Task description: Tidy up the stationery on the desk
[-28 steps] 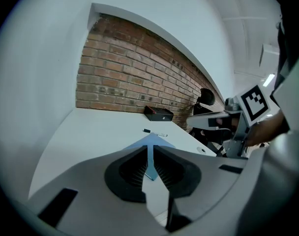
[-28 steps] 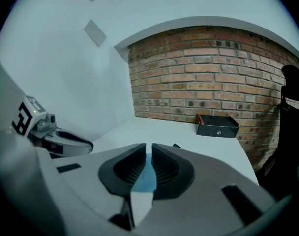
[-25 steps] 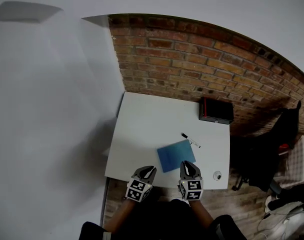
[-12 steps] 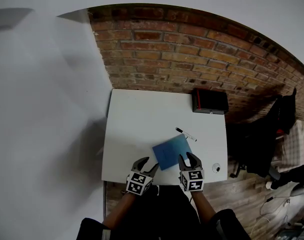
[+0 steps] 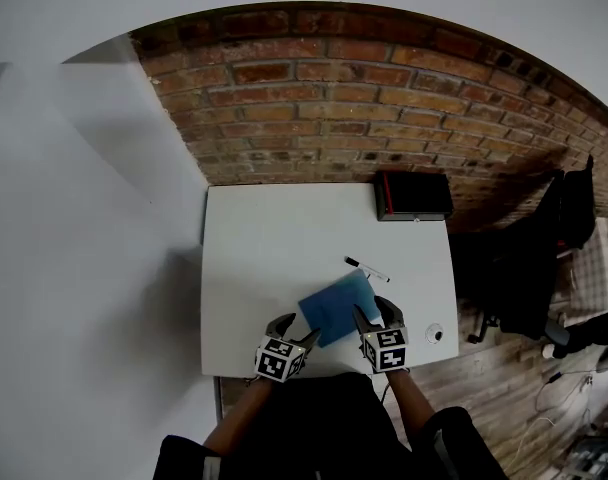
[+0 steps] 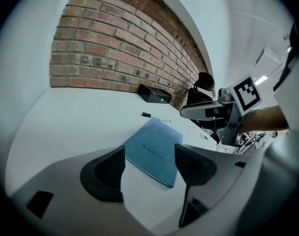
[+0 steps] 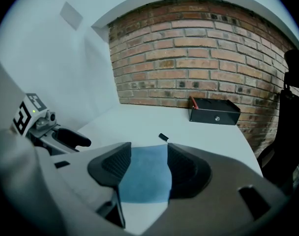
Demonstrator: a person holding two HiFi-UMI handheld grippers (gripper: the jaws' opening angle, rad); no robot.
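A blue notebook [image 5: 334, 308] [image 6: 154, 149] [image 7: 142, 173] lies flat near the front of the white desk [image 5: 274, 248]. Just beyond it lies a pen [image 5: 367, 269] [image 6: 157, 117] with a black cap [image 7: 163, 137]. My left gripper [image 5: 296, 330] [image 6: 149, 163] hovers at the notebook's near left corner. My right gripper [image 5: 374, 313] [image 7: 148, 163] hangs over its near right edge. Both have just been opening and now stand open, with nothing gripped; the notebook shows through each gap on the desk below.
A black box [image 5: 414, 196] [image 7: 214, 111] stands at the desk's far right corner against the brick wall [image 5: 384, 98]. A small round fitting [image 5: 435, 335] sits by the front right corner. Dark furniture [image 5: 524, 268] stands right of the desk.
Both grippers were shut and are now open. They have sunk and moved forward over the notebook's near edge. The head view has shifted, so the desk sits more centrally.
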